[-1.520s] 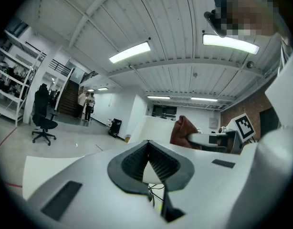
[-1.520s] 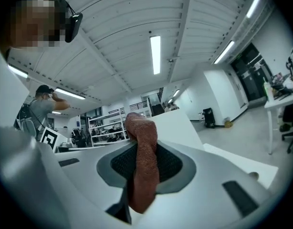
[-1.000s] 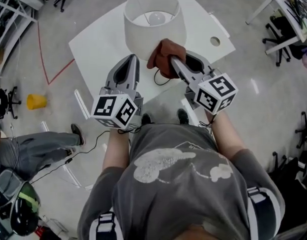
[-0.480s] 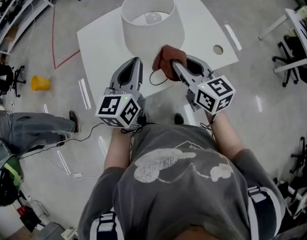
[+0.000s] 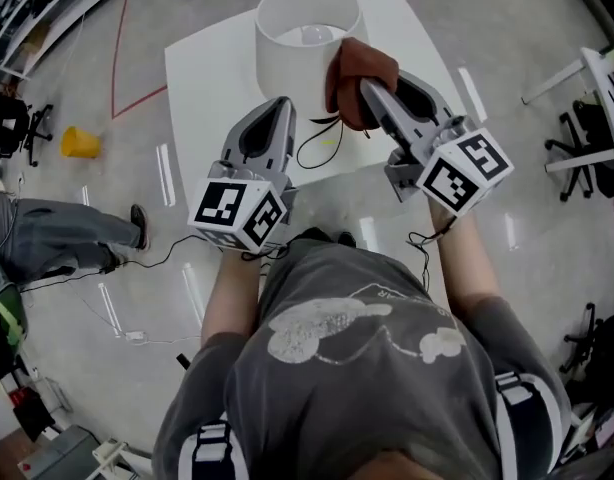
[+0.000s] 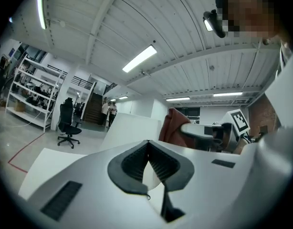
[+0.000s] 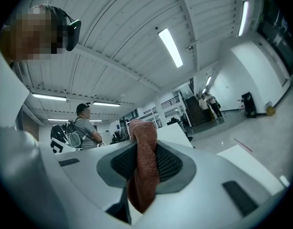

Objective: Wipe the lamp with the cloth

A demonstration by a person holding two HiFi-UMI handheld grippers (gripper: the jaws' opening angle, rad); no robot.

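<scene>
Lamp: the lamp (image 5: 307,38), white with a drum shade, is stood upright towards the far side of the white worktop (image 5: 202,88); a bulb (image 5: 316,34) is seen through the open top; a black cord (image 5: 317,148) is looped on the worktop in front of it.
Cloth: the reddish-brown cloth (image 5: 362,68) is bunched at the right side of the shade, close by its upper rim; whether it is pressed on the shade cannot be told.
Right claw: the right claw (image 5: 370,96) is closed on the cloth; in the right gripper view the cloth (image 7: 144,171) is pinched between the ribbed pads and hangs out above and below them.
Left claw: the left claw (image 5: 277,108) is closed to the tips with nothing held; it is held in front of the shade, just left of the cord and apart from the cloth.
Floor: a yellow cup (image 5: 79,142) is seen on the floor, well apart from the worktop on its left.
</scene>
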